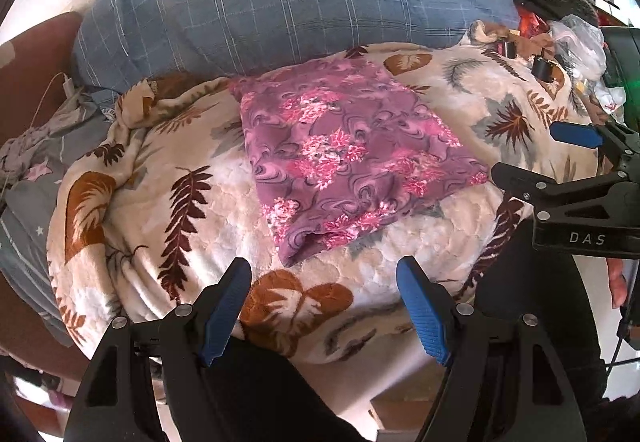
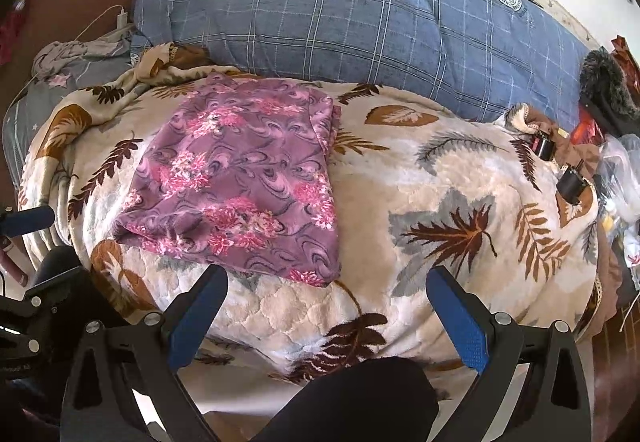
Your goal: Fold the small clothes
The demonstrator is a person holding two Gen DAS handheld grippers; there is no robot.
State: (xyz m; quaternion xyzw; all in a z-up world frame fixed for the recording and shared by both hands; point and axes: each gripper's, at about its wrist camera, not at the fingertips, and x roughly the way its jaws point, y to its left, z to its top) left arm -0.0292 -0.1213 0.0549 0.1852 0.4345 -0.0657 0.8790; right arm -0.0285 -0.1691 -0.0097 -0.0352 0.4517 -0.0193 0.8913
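The left gripper [image 1: 324, 298] is hovering wide open and holding nothing, with the folded garment [image 1: 348, 149] lying just ahead of its fingertips on the blanket [image 1: 132, 226]. The right gripper [image 2: 326, 306] is also gaping empty, the garment [image 2: 244, 177] sitting ahead and to its left, with the quilt [image 2: 360, 21] lying beyond.

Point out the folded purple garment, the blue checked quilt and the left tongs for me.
Purple garment [image 2: 240, 177]: right wrist view, middle of its top layer.
Blue checked quilt [image 2: 360, 33]: right wrist view, centre of the fabric.
Left tongs [image 1: 324, 306]: left wrist view, midway between the fingertips.
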